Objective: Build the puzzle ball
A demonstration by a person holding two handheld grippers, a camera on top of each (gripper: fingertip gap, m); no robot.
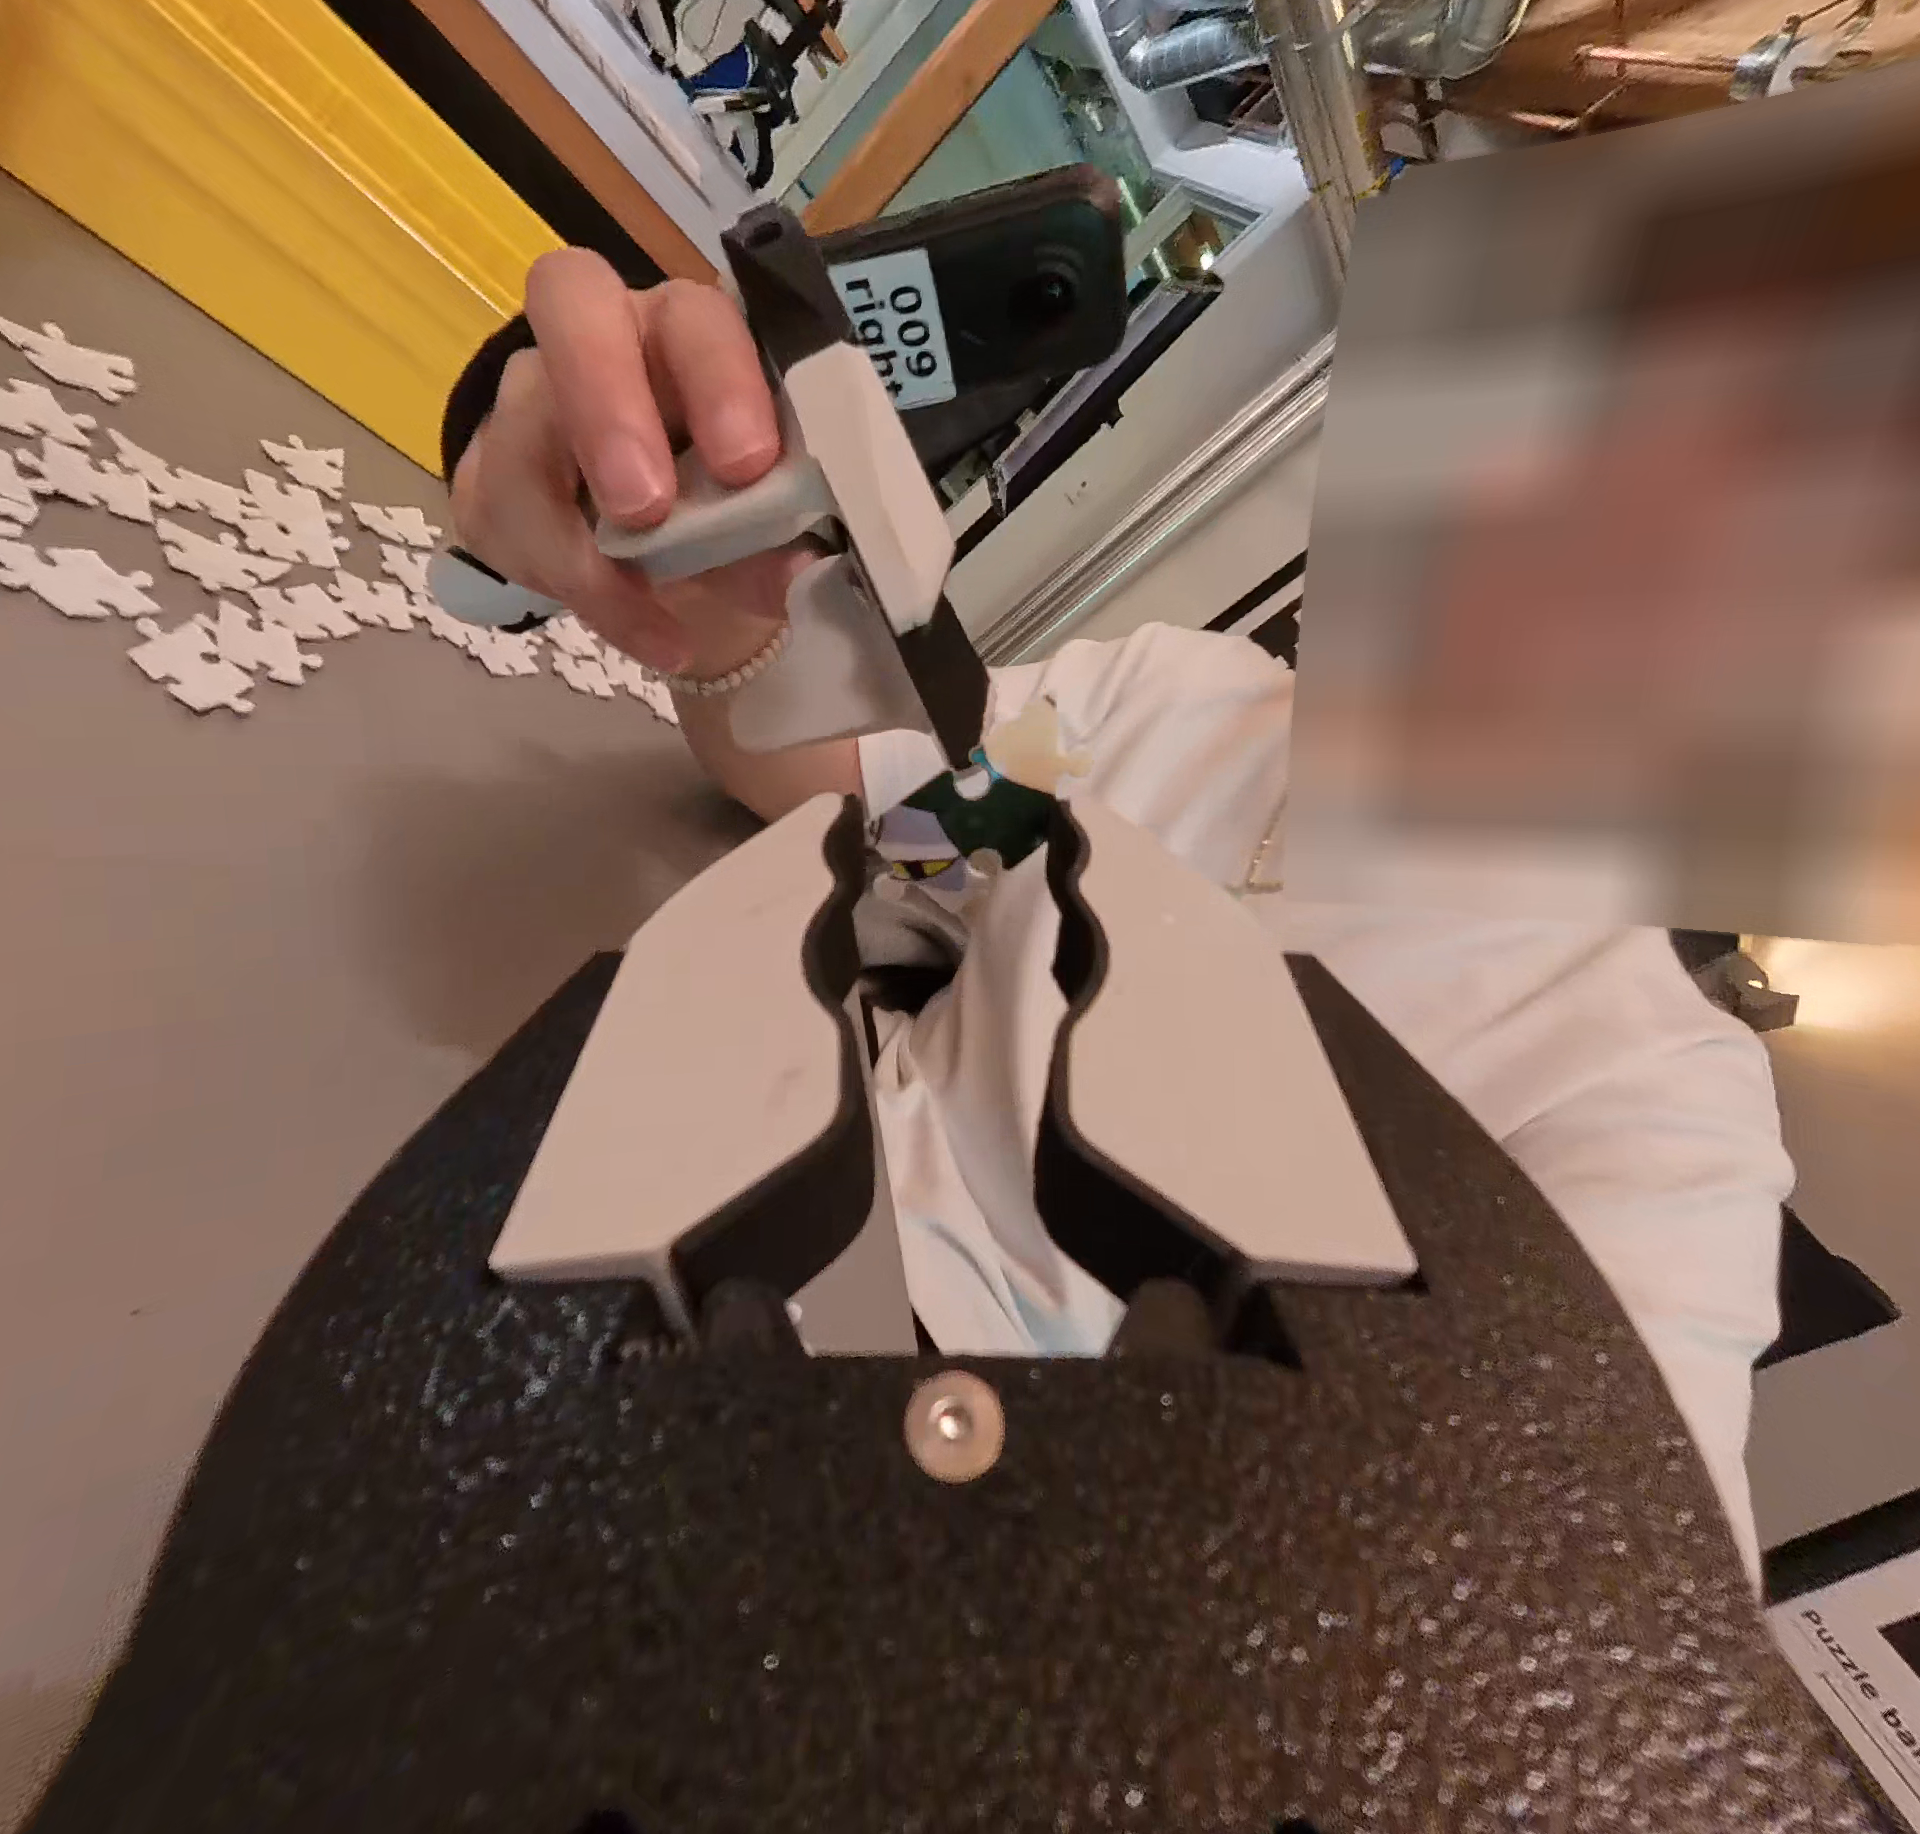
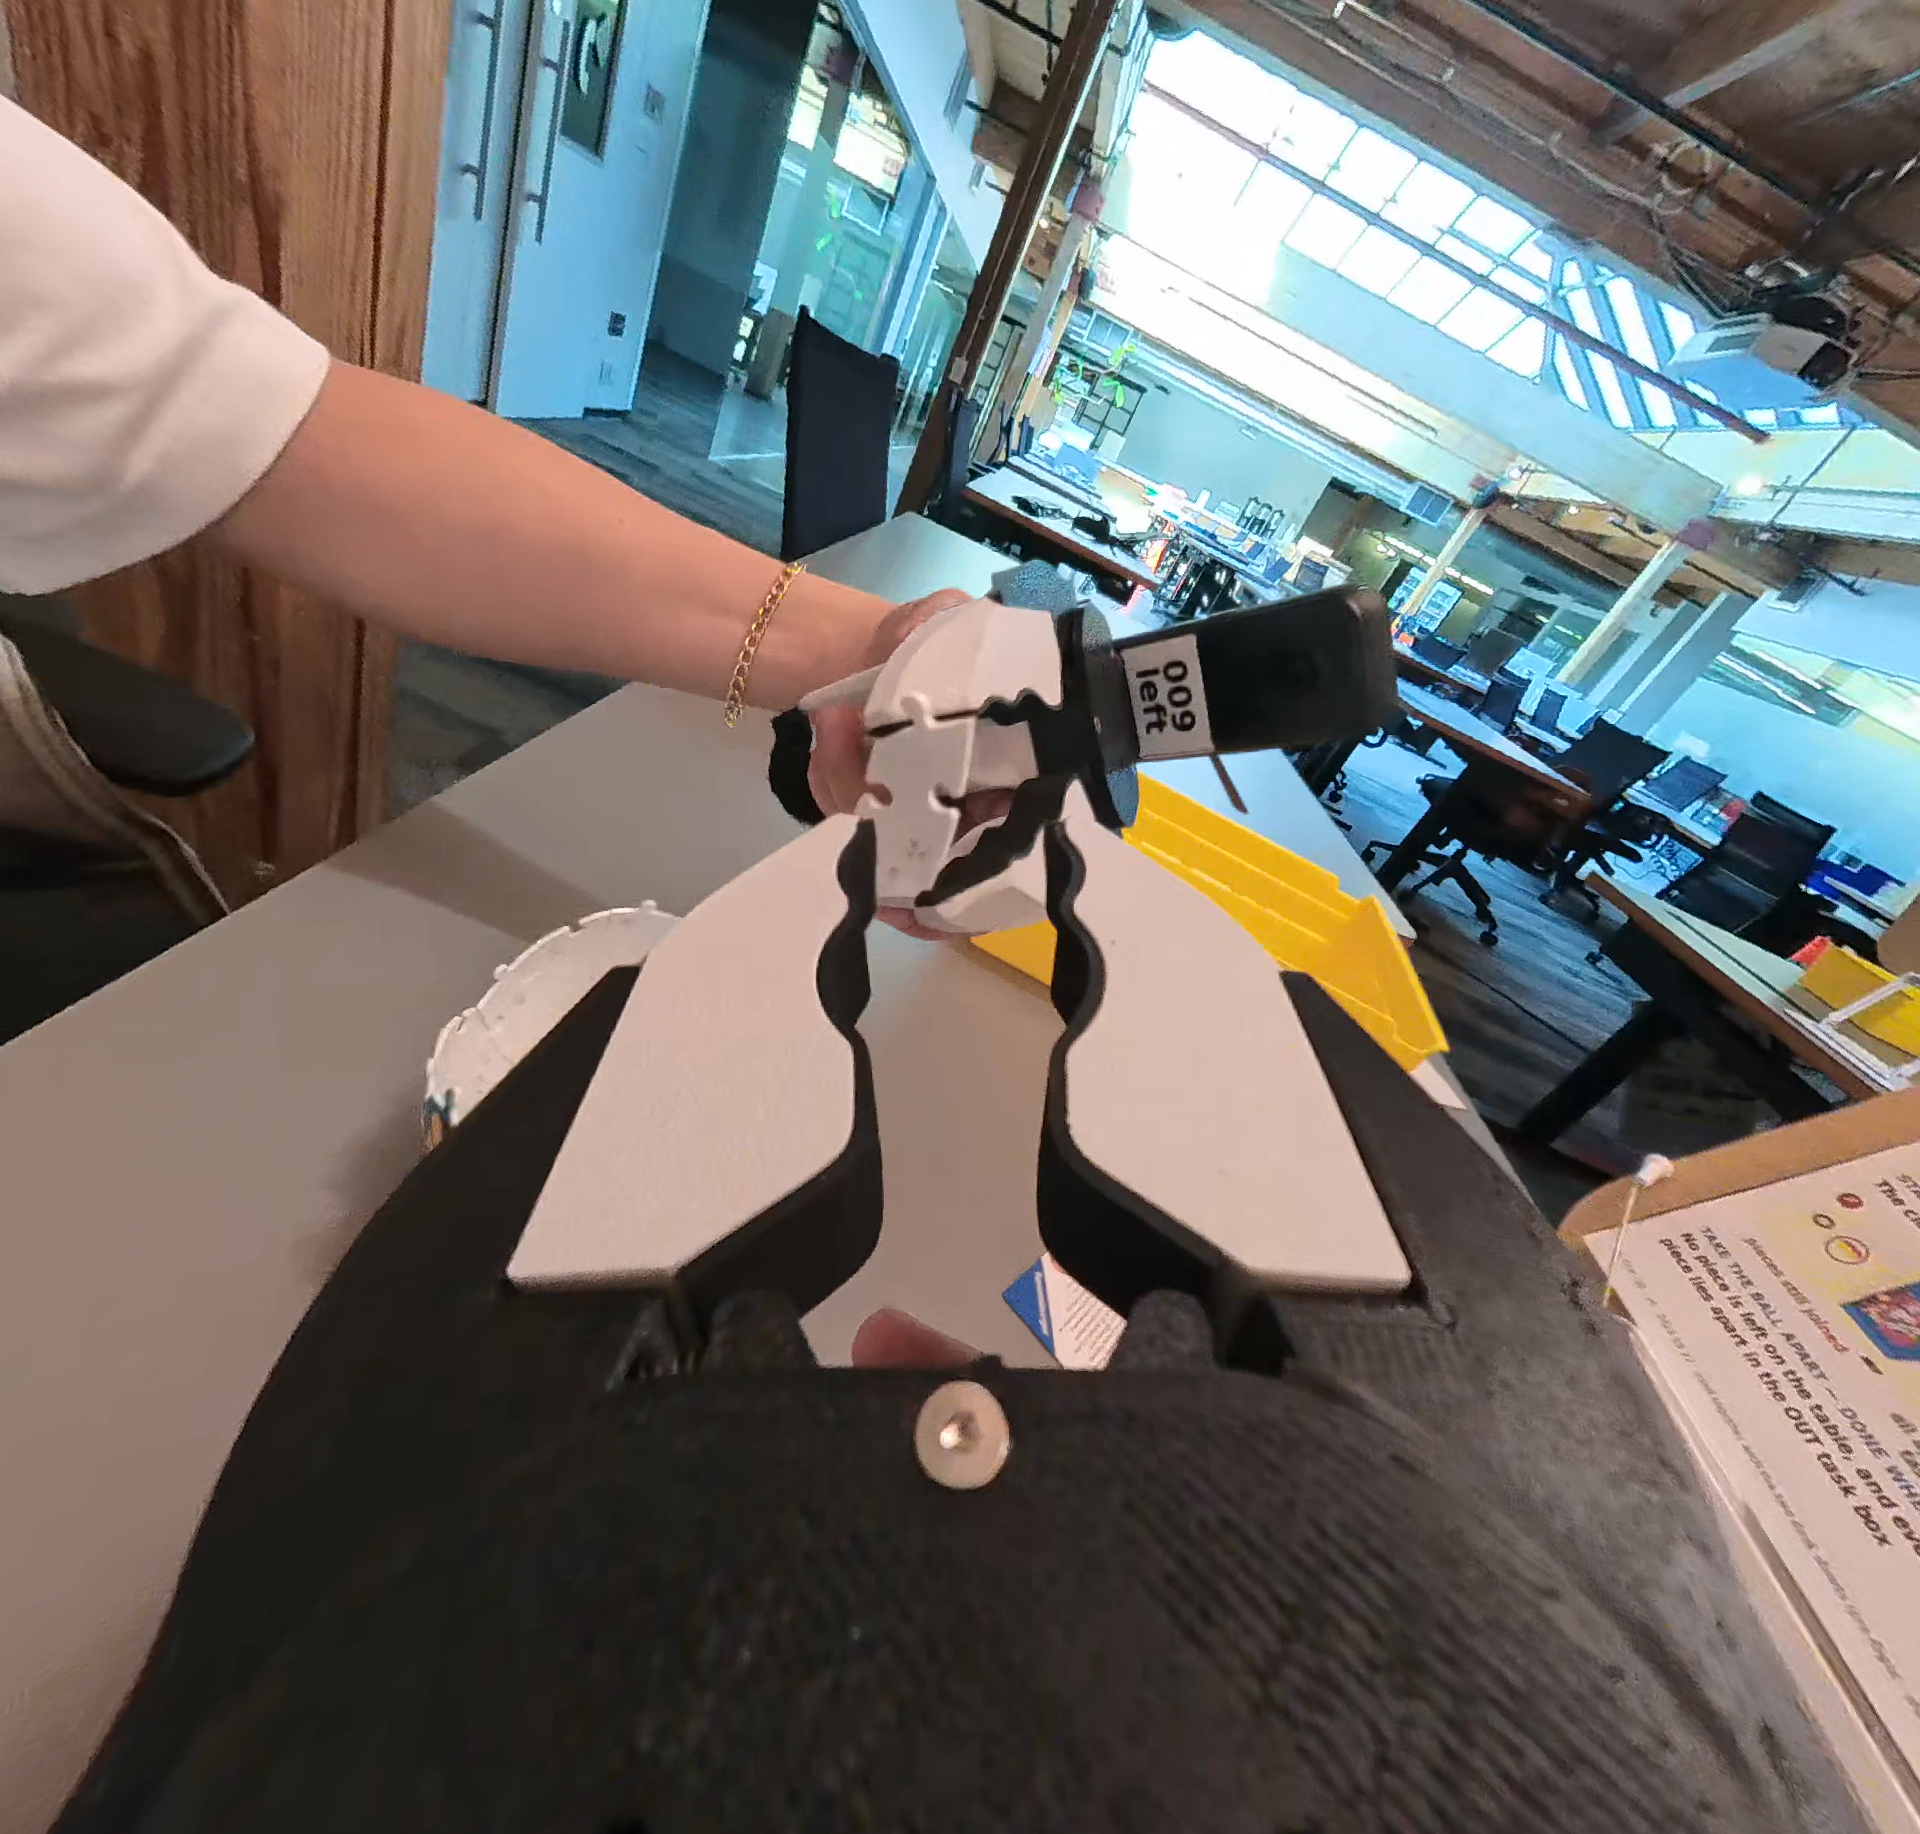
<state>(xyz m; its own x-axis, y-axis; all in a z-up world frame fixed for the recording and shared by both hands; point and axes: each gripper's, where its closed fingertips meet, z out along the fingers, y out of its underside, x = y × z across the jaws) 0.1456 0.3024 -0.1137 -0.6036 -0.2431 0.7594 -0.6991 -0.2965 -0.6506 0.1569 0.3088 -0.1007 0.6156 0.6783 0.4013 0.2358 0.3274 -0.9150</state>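
The fragment (image 2: 925,735) — a few curved pieces already locked together, white inside, printed outside — is up in the air above the table (image 1: 312,901), pinched in the left tool (image 1: 961,828), whose fingers are closed on its far edge. The right tool (image 2: 958,834) has its tips on either side of the fragment's lowest piece. From the left view its tip meets the fragment beside a cream piece (image 1: 1029,745), but I cannot tell whether it is clamped on anything or merely touching.

These pieces look like thin, rigid plastic: very light, smooth and likely slippery against the pads. The weak spots are probably the tab joints — a twist could pop them apart. A good hold would be flat across a piece's face, near a joint, not on a projecting tab, with modest squeeze so the curve is not forced.

More work waits: loose pieces (image 1: 239,558) lie scattered white side up on the table, and a part-built shell (image 2: 530,984) sits near the right tool, with a yellow bin (image 2: 1278,911) beyond.
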